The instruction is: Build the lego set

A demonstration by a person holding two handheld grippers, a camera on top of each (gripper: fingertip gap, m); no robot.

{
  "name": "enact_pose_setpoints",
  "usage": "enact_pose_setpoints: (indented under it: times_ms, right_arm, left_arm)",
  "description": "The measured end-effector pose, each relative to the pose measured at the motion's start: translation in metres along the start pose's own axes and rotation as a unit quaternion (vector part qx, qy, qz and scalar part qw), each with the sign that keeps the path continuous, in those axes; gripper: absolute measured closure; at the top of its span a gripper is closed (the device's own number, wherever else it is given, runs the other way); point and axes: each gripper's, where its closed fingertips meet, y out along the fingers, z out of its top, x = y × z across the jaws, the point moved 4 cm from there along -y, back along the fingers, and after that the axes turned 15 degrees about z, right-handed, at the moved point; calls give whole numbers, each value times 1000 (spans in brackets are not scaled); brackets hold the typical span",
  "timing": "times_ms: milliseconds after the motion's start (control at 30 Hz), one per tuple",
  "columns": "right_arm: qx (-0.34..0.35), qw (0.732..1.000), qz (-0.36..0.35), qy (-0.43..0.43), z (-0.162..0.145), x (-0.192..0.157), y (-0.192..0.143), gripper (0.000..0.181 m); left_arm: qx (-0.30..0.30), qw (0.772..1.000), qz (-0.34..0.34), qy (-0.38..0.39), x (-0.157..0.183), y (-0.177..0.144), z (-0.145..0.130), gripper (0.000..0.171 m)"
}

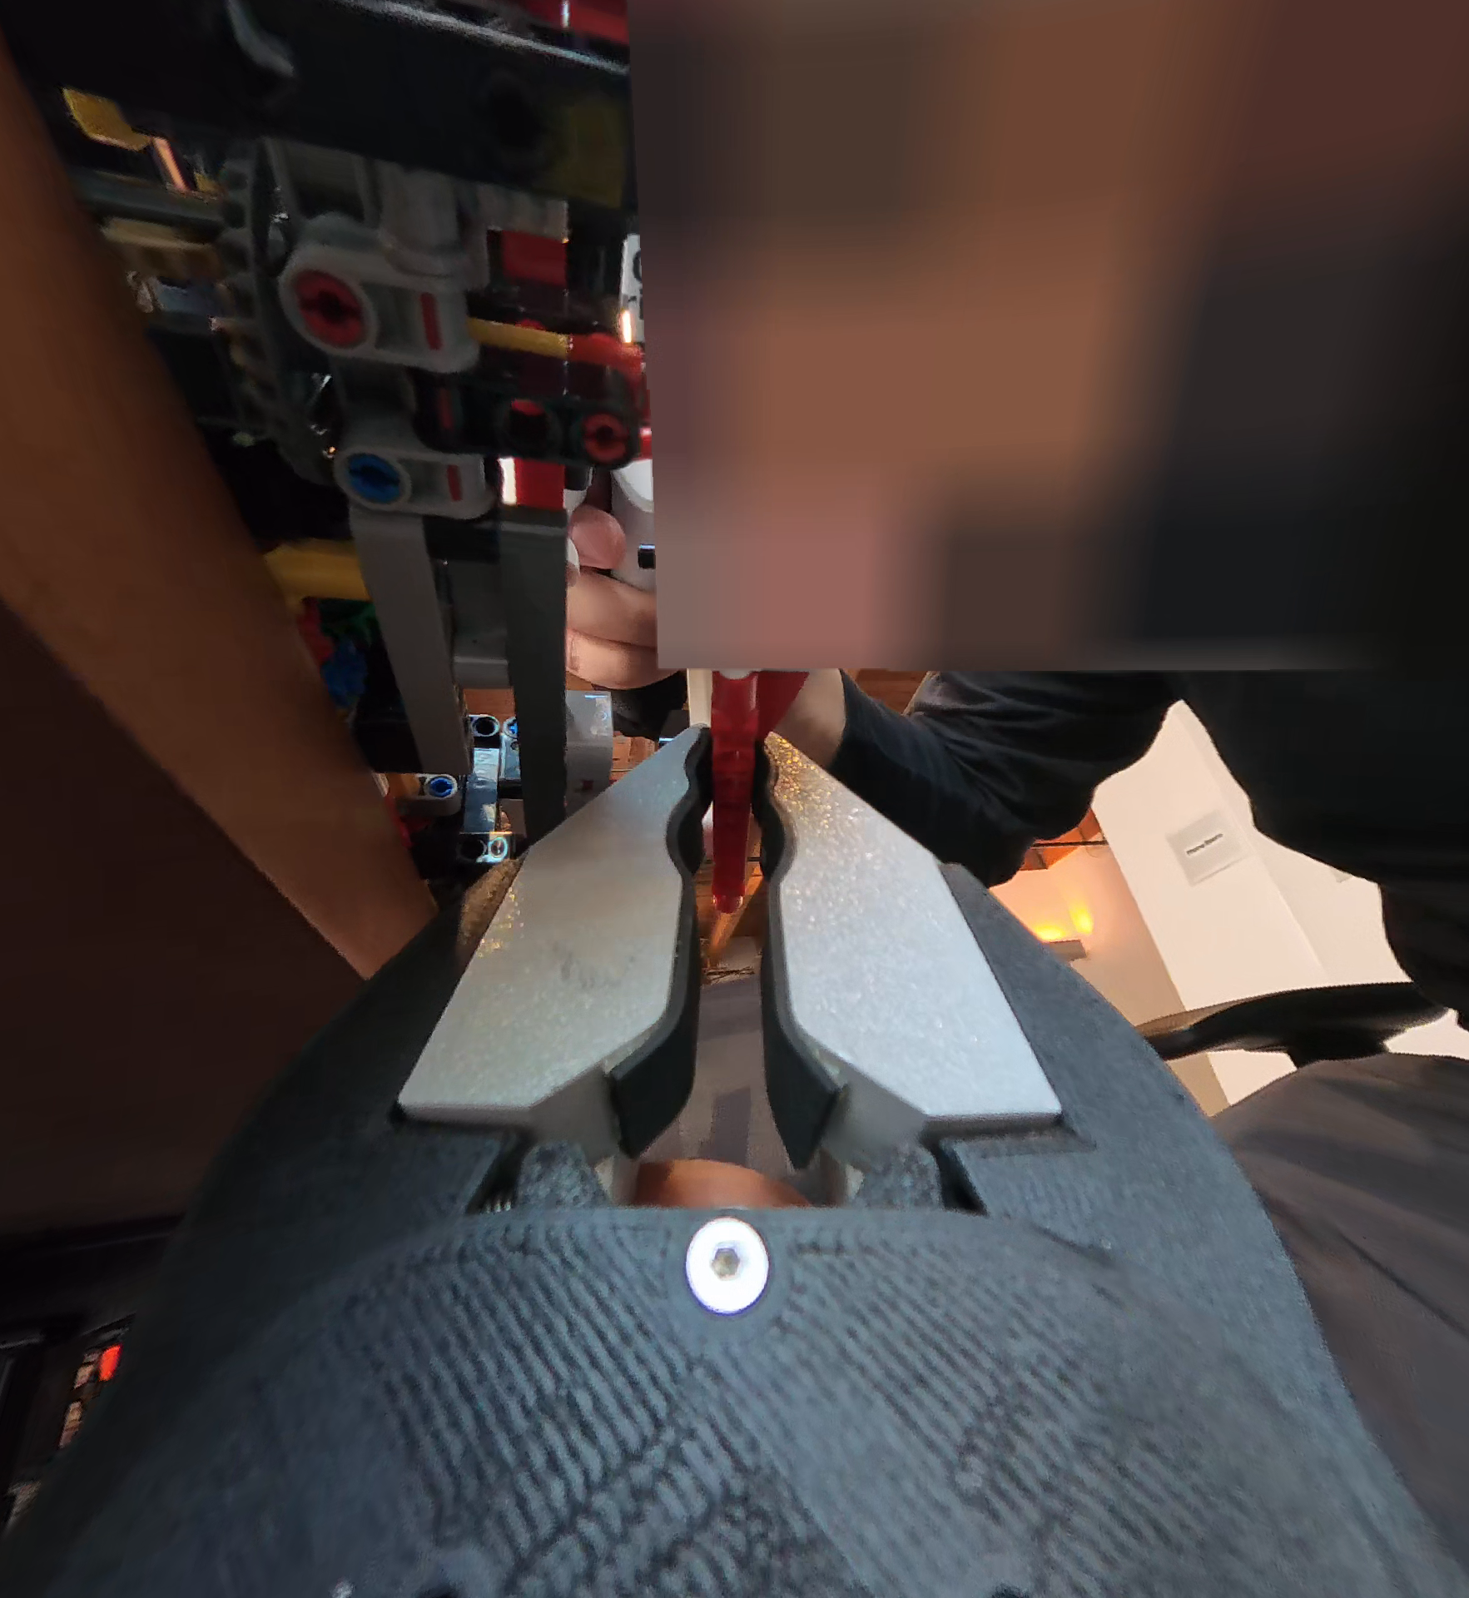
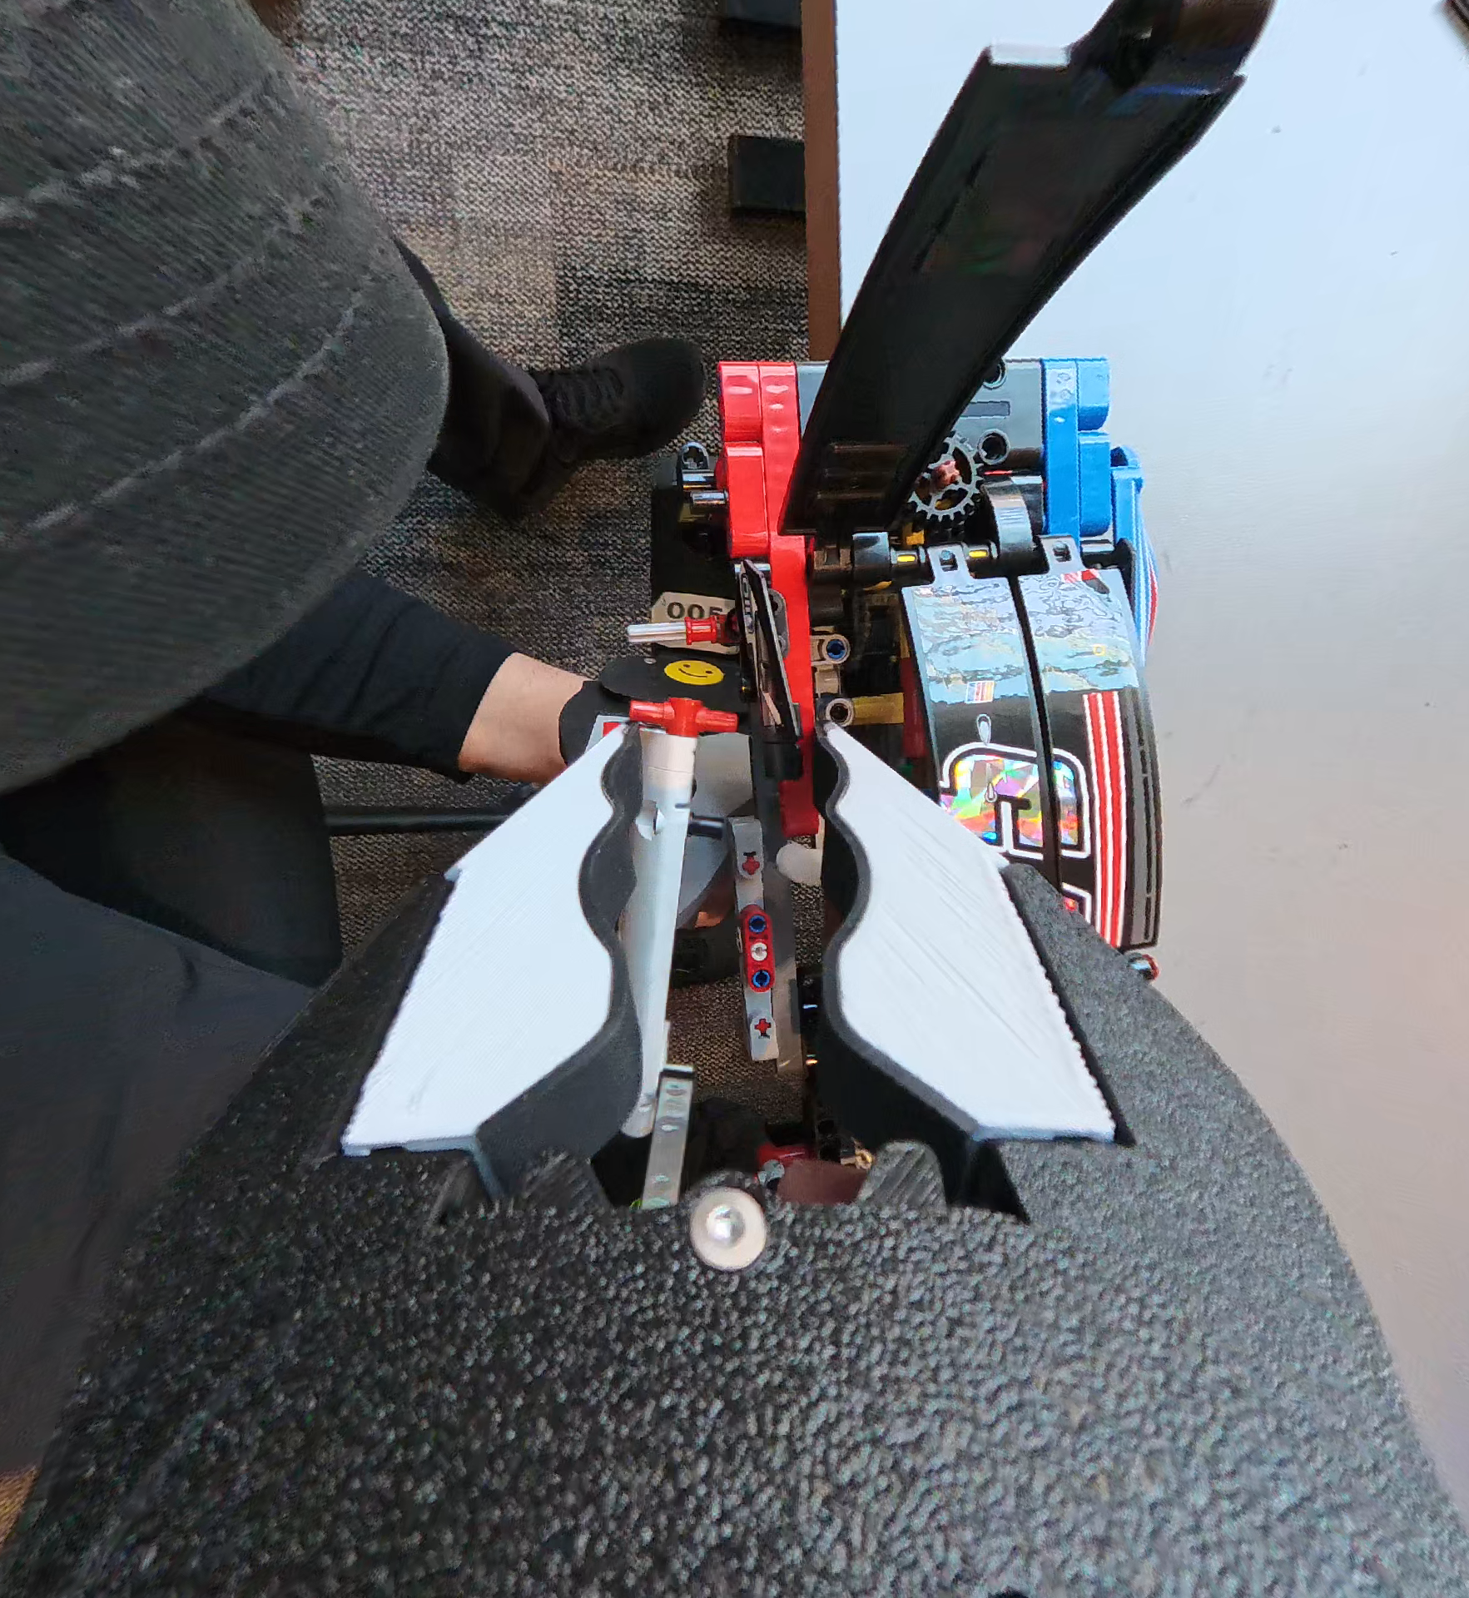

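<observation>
Left tool (image 1: 732, 761) pressed nearly together, pinching a slim translucent red piece (image 1: 731, 808) between the dark pads near the tips; piece stood up past the tips toward a blurred patch. Lego model (image 1: 445, 415) seen left of that tool, from underneath: grey beams, red and blue pins, a yellow axle. Just right of the model, a hand (image 1: 605, 597) in a dark sleeve.

Right tool (image 2: 724, 735) spread wide, gripping nothing; grey and red beams of the lego model (image 2: 929, 623) lay in the gap between the fingers. Contact between pads and beams could not be told. Beyond the tips, the model's red side, a long black curved panel, a dark gear, blue side and stickered black panels. Model rested at the edge of the white surface (image 2: 1319, 432), carpet floor (image 2: 609, 173) left of it. No containers visible.
</observation>
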Motion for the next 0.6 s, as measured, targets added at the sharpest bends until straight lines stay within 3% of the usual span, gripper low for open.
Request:
enact_pose_setpoints:
  times_ms: [33,233,400,600]
  right_arm:
    - [-1,1000,-1,0,0,1,0,144]
    - [-22,999,-29,-3,-12,-1,-11,141]
    - [24,999,-31,0,-16,-17,-36,143]
    - [3,1000,14,20,-34,-38,-15,158]
  left_arm:
    - [-1,1000,0,-1,0,0,0,167]
    - [2,1000,-1,-3,-2,-2,-1,167]
    - [-1,1000,-10,-1,0,-5,1,167]
    - [-8,999,-30,8,12,-6,2,167]
